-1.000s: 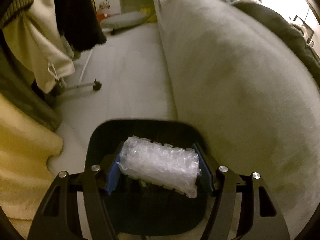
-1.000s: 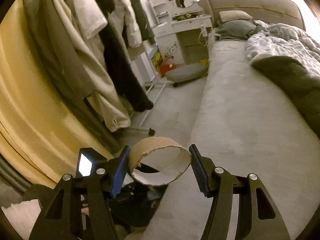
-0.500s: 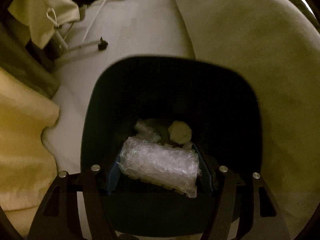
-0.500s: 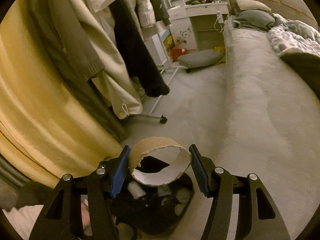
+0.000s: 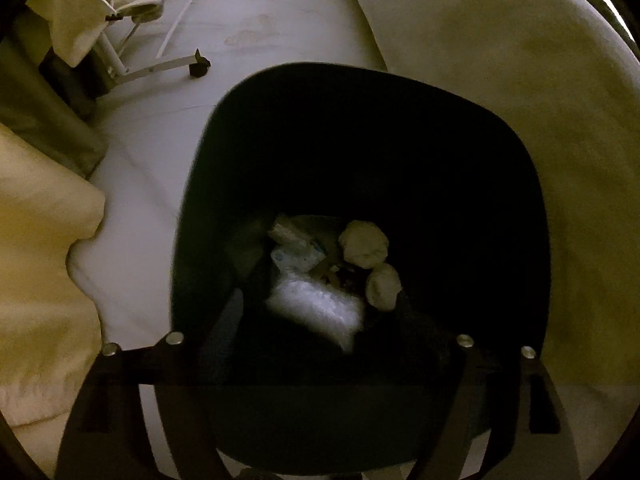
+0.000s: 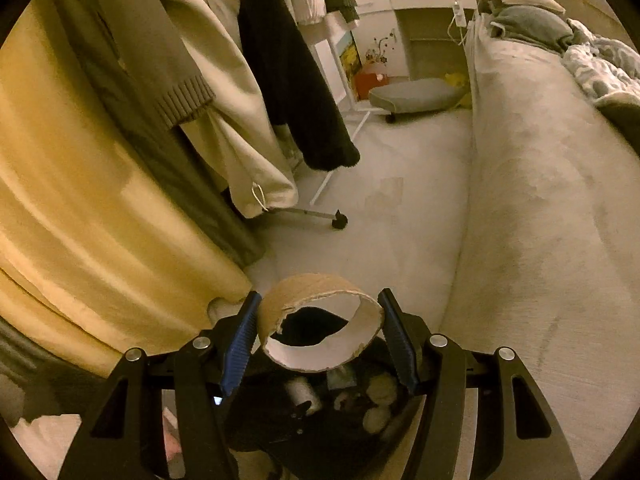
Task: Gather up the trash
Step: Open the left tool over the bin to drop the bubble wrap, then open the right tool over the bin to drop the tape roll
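Left tool (image 5: 316,320): your jaws have just been opening; bubble wrap (image 5: 316,312) lies loose in the black bin (image 5: 360,128).
Right tool (image 6: 320,336): you grip the cardboard ring (image 6: 320,332) above the bin.

Black bin (image 5: 500,208) holding clear white bubble wrap (image 5: 316,308) and cream crumpled wads (image 5: 364,244). Brown cardboard ring (image 6: 320,320), white inside, between blue pads (image 6: 240,340). Yellow curtain (image 6: 80,220), pale grey floor (image 6: 400,208), beige bedcover (image 6: 540,200), black coat (image 6: 288,72), white desk with flower pattern (image 6: 416,20).
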